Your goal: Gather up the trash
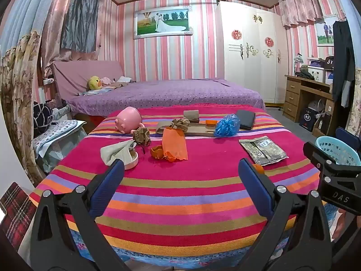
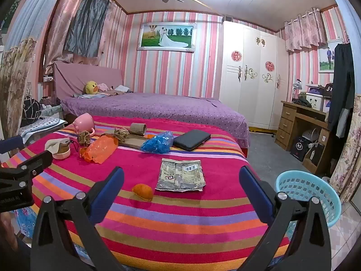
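Hovering above the near edge of the striped pink-and-orange tablecloth (image 1: pixel 180 194), the left gripper (image 1: pixel 180 164) and right gripper (image 2: pixel 181 171) both stand spread wide, blue pads bare, holding and touching nothing. Trash lies scattered ahead: a flat silver foil wrapper (image 2: pixel 180 174) to the right with a small orange peel piece (image 2: pixel 142 192) just left of it, and farther off a crumpled orange plastic bag (image 1: pixel 174 144) and a scrunched blue plastic bag (image 1: pixel 226 125). A light-blue plastic mesh basket (image 2: pixel 309 192) sits beside the table's right edge.

Orange peel (image 1: pixel 259 168) half hidden behind left tool (image 1: pixel 180 174)
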Demonstrator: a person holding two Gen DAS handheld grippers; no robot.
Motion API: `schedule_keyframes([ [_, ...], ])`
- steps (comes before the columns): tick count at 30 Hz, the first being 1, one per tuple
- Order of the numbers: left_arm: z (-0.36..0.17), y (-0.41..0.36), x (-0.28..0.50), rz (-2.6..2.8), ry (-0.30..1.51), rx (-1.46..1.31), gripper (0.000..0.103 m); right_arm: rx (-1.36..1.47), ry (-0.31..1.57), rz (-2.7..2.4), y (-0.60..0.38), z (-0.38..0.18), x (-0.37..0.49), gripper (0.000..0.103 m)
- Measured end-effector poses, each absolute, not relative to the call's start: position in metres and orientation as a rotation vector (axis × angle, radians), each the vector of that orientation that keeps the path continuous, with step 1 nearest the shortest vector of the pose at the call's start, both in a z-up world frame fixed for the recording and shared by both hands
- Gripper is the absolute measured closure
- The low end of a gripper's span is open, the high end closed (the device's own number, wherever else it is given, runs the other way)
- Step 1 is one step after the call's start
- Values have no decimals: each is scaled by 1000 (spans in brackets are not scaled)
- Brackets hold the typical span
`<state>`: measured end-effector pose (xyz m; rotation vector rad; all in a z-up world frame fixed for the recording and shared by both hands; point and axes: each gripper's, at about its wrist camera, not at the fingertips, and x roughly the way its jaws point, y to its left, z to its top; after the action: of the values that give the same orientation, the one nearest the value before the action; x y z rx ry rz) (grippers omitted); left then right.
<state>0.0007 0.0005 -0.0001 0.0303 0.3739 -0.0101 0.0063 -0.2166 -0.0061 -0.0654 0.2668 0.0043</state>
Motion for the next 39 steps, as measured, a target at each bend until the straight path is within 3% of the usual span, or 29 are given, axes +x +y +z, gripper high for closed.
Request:
schedule_keyframes([
  [39, -5, 0, 1, -7, 367, 39, 5, -67, 268, -9, -224, -5, 3, 4],
])
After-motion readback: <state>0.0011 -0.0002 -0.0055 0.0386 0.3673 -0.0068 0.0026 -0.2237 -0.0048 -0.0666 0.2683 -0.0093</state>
